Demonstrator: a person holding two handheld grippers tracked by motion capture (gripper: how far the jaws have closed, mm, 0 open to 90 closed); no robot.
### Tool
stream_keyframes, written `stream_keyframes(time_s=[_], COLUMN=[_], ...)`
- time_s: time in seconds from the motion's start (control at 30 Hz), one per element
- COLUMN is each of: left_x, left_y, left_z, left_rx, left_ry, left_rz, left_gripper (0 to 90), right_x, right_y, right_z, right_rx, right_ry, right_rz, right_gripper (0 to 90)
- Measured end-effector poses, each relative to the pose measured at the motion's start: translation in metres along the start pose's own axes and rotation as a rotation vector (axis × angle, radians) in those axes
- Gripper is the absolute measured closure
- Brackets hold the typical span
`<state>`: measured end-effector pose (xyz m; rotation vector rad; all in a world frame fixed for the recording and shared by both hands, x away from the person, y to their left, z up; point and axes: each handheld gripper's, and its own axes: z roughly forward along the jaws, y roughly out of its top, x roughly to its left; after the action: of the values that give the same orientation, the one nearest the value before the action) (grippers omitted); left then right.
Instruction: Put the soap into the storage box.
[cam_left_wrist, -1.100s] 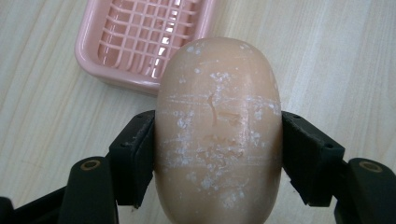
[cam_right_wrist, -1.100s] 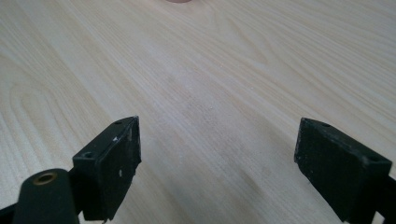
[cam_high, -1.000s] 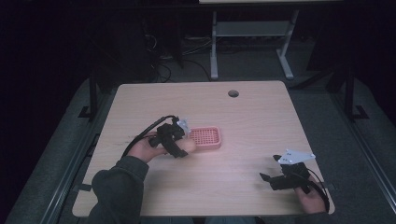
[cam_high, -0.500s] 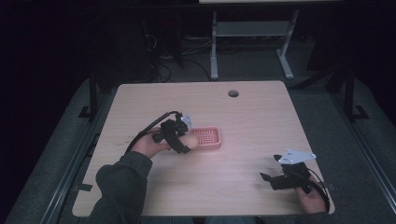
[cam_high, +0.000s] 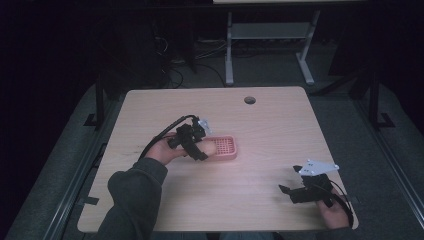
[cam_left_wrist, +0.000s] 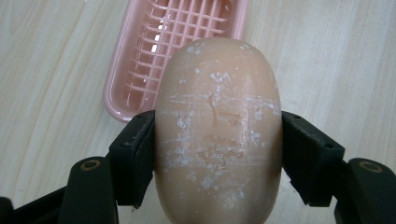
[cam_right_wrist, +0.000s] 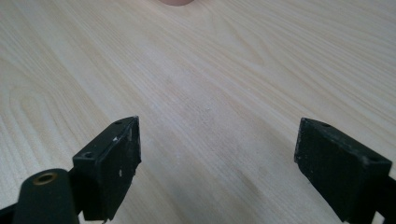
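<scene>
the right tool (cam_high: 289, 190) rests near me on the worktop (cam_high: 260, 120), jaws wide apart, holding nothing. farther off, the left tool (cam_left_wrist: 217, 154) is clamped on the soap bar (cam_left_wrist: 218, 130) and has lifted it closer over the pink soap dish (cam_left_wrist: 140, 60), so it looks ready to set down.

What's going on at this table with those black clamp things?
A person holds a two-jaw gripper in each hand. The left gripper is clamped on a peach-coloured bar of soap, holding it at the near end of a pink slatted soap dish on the wooden table. The right gripper sits apart near the table's right corner, jaws open, holding nothing.
</scene>
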<state>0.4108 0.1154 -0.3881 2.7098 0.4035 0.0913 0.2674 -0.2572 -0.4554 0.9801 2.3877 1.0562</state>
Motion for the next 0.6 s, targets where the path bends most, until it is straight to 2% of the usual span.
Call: stream_keyframes(time_s=[0.4,0.6], left_x=[0.009,0.010], left_y=[0.000,0.003], left_z=[0.011,0.015], left_rx=[0.013,0.009], left_ry=[-0.016,-0.020], left_rz=[-0.029,-0.023], left_gripper=[32.3,32.3], right_x=[0.000,0.000], right_y=[0.000,0.000], right_z=[0.000,0.000], right_rx=[0.001,0.002], right_ry=[0.001,0.002], right_rz=[0.000,-0.002], right_gripper=[14.1,14.1])
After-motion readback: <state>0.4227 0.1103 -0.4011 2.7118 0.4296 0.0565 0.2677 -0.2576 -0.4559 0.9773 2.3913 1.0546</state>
